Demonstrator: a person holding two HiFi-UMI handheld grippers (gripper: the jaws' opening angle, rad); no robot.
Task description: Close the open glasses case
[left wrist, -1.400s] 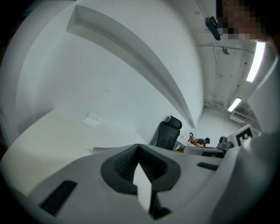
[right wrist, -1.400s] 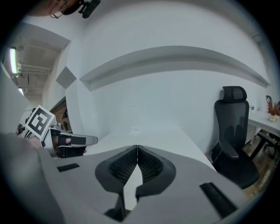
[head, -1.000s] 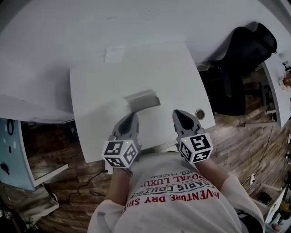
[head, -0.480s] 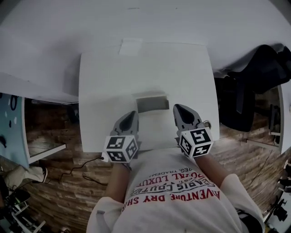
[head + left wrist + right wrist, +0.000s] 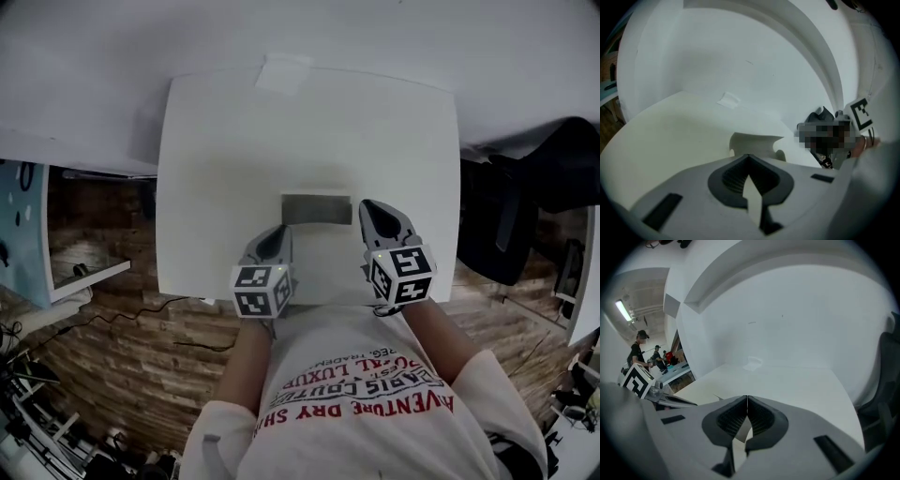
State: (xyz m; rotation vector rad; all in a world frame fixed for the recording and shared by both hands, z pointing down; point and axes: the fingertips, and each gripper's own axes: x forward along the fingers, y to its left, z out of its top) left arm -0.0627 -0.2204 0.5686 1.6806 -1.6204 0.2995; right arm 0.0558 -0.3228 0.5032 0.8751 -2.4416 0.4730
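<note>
The glasses case (image 5: pixel 317 209) is a small grey box on the white table (image 5: pixel 216 169), near its front edge. In the left gripper view the glasses case (image 5: pixel 754 144) shows pale just beyond the jaws, and its lid looks raised. My left gripper (image 5: pixel 277 230) sits shut a little to the case's near left, apart from it. My right gripper (image 5: pixel 367 205) is shut too and lies close beside the case's right end. Neither holds anything. The left gripper (image 5: pixel 749 156) and the right gripper (image 5: pixel 747 398) each show their ribbed pads pressed together at the tips.
A white slip of paper (image 5: pixel 286 72) lies at the table's far edge. A black office chair (image 5: pixel 511 220) stands to the right of the table. Wooden floor with a cable (image 5: pixel 112 319) lies to the left. White walls (image 5: pixel 375 37) rise behind.
The head view has swung, so the table now sits squarer and more central. Both grippers stay shut on either side of the case. The case has not moved on the table.
</note>
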